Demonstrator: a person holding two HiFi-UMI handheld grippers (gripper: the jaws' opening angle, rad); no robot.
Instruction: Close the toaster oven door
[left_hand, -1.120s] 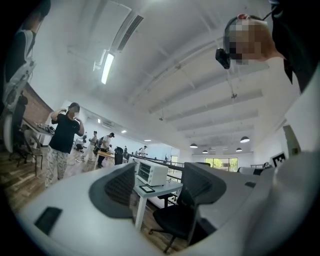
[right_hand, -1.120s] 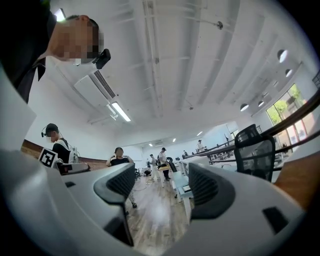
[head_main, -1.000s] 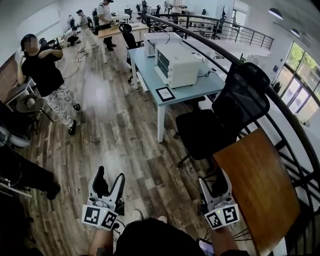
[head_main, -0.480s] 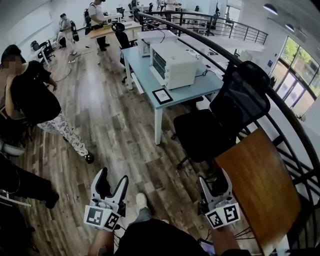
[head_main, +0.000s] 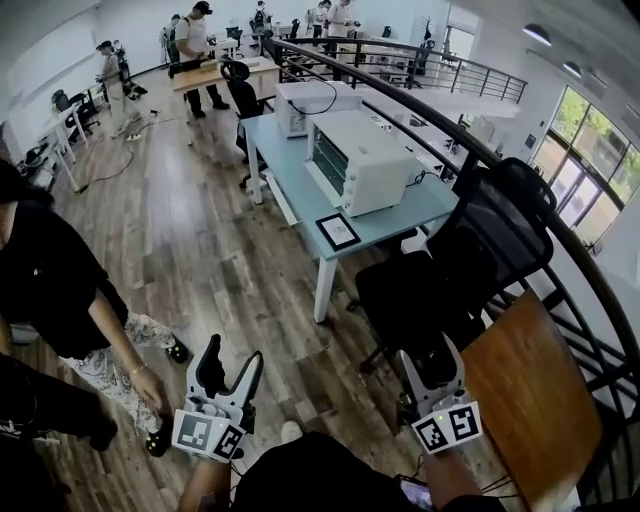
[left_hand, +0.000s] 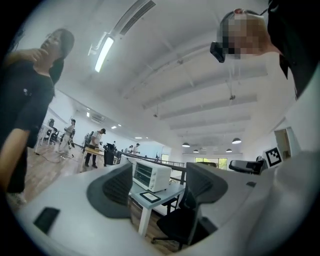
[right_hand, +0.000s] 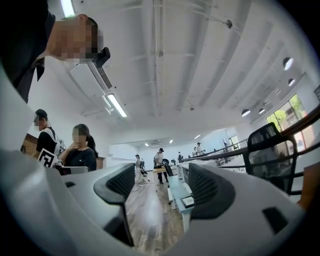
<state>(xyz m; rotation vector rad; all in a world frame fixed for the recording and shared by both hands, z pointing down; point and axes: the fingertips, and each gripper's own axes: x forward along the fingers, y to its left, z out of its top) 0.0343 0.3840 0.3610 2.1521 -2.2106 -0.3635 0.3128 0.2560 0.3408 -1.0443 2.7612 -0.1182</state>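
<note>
A white toaster oven (head_main: 362, 160) stands on a light blue table (head_main: 290, 170) far ahead, its glass door (head_main: 327, 158) facing left and looking upright against the body. Both grippers hang low near my body, well short of the table. My left gripper (head_main: 230, 358) is open and holds nothing. My right gripper (head_main: 428, 358) is also open and empty. In the left gripper view the toaster oven (left_hand: 152, 175) shows small between the spread jaws of the left gripper (left_hand: 157, 182). In the right gripper view the right gripper (right_hand: 162, 187) points along the floor, with the table (right_hand: 180, 192) just inside its right jaw.
A black office chair (head_main: 450, 260) stands between me and the table's right end. A brown wooden tabletop (head_main: 530, 400) and a curved railing (head_main: 560, 250) lie to the right. A person in black (head_main: 50, 290) is close on the left. A framed card (head_main: 338, 231) and a second white appliance (head_main: 315, 100) sit on the table.
The view has shifted so the table and toaster oven look nearer and more central. The person on the left has come closer to my left gripper. Both grippers stay low and open.
</note>
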